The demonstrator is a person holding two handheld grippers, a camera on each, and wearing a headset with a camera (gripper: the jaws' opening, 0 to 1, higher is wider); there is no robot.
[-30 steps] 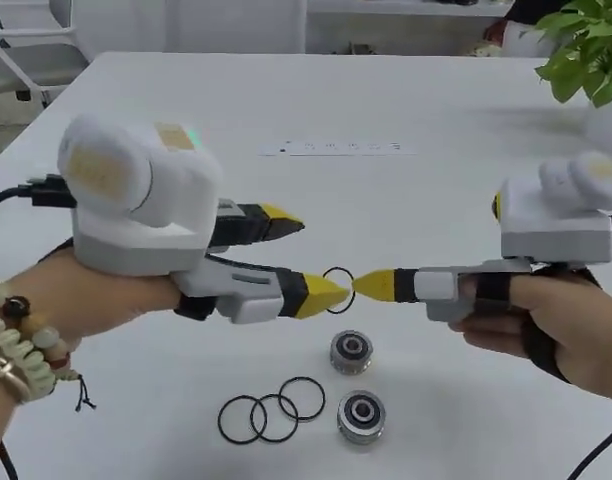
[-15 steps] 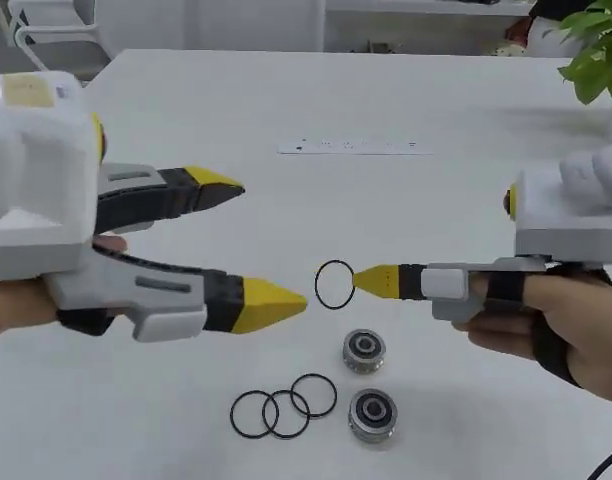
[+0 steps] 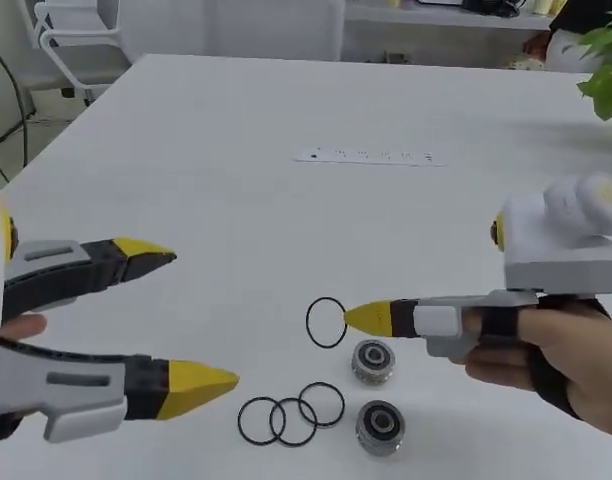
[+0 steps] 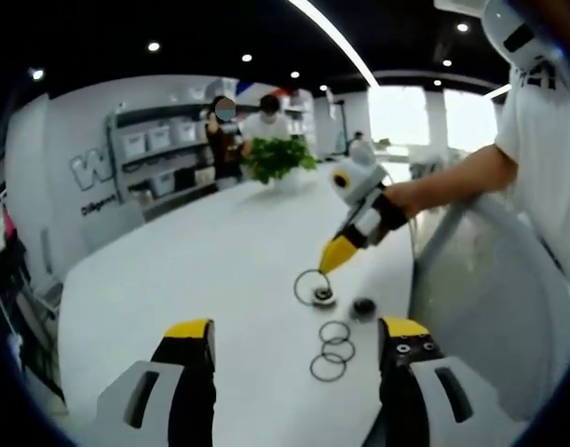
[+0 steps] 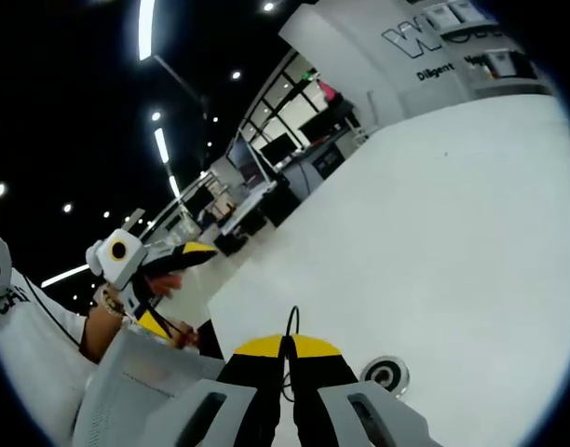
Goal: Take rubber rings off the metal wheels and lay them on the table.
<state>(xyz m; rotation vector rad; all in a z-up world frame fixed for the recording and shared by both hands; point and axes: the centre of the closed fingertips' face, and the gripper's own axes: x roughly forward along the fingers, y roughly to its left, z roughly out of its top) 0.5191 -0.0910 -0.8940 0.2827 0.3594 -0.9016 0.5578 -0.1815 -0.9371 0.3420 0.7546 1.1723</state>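
**Head view.** You are holding the left gripper [image 3: 206, 318] at the lower left, above the white table [image 3: 286, 220], with its two yellow-tipped jaws spread wide and nothing between them. Your right gripper [image 3: 358, 318] is reaching in from the right with its jaws pressed together, pinching one rubber ring [image 3: 326, 323] by its edge. That ring is hanging just beside the upper metal wheel [image 3: 373, 361]. A second metal wheel [image 3: 380, 427] is sitting near it. Three loose rings [image 3: 291, 415] are lying on the table in an overlapping chain, just left of the wheels.

**Left gripper view.** Your left gripper [image 4: 297, 340] is showing both jaws far apart. Ahead, the right gripper [image 4: 341, 251] is holding the rubber ring [image 4: 311, 287] over the nearer wheel [image 4: 322, 298]; whether the two are touching cannot be told. The three loose rings [image 4: 333, 349] are lying on the tabletop in front of the jaws.

**Right gripper view.** Your right gripper [image 5: 287, 349] is closing its yellow tips on the rubber ring [image 5: 291, 321], seen edge-on as a thin dark line. One wheel [image 5: 386, 374] is resting just to the side.
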